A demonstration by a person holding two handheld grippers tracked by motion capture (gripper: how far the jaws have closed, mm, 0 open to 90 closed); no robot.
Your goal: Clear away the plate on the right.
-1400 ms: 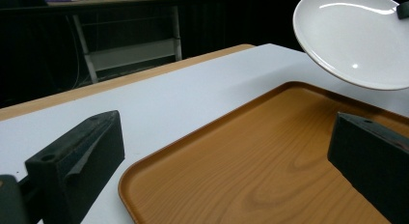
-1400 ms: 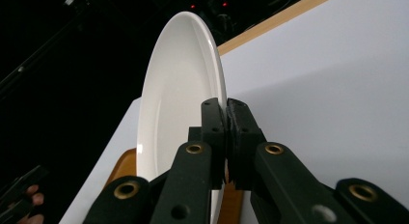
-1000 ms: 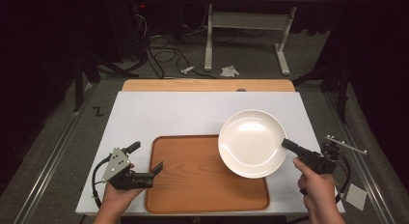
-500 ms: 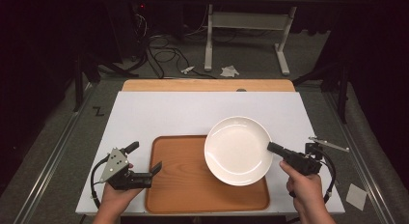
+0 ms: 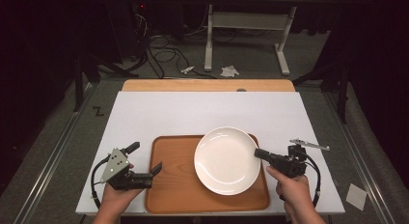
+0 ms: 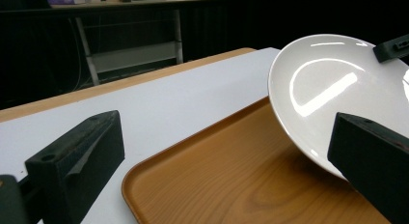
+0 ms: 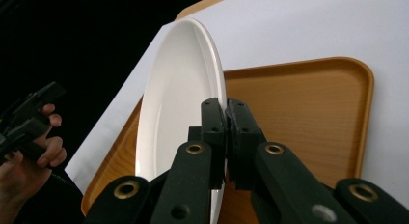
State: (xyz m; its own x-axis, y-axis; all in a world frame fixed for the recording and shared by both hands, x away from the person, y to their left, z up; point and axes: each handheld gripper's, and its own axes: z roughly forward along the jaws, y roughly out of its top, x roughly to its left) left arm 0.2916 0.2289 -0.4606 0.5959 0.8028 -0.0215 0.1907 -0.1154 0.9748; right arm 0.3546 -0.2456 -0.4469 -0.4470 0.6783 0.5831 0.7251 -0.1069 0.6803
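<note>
Plate held over tray by right tool

The right tool point(image 5: 258, 153) is clamped on the right rim of the white plate point(image 5: 225, 160), which sits above the right half of the wooden tray point(image 5: 169, 190) on the worktop point(image 5: 193, 113). The left tool point(image 5: 155, 169), jaws apart and empty, waits at the tray's left edge. The left gripper view shows the plate tilted clear of the tray; the high view hides this gap.

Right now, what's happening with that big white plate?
A person holds a gripper in each hand. The right gripper is pinching the rim of the white plate and holding it over the wooden tray, tilted, not lying flat. The left gripper is open at the tray's left edge, holding nothing.
</note>
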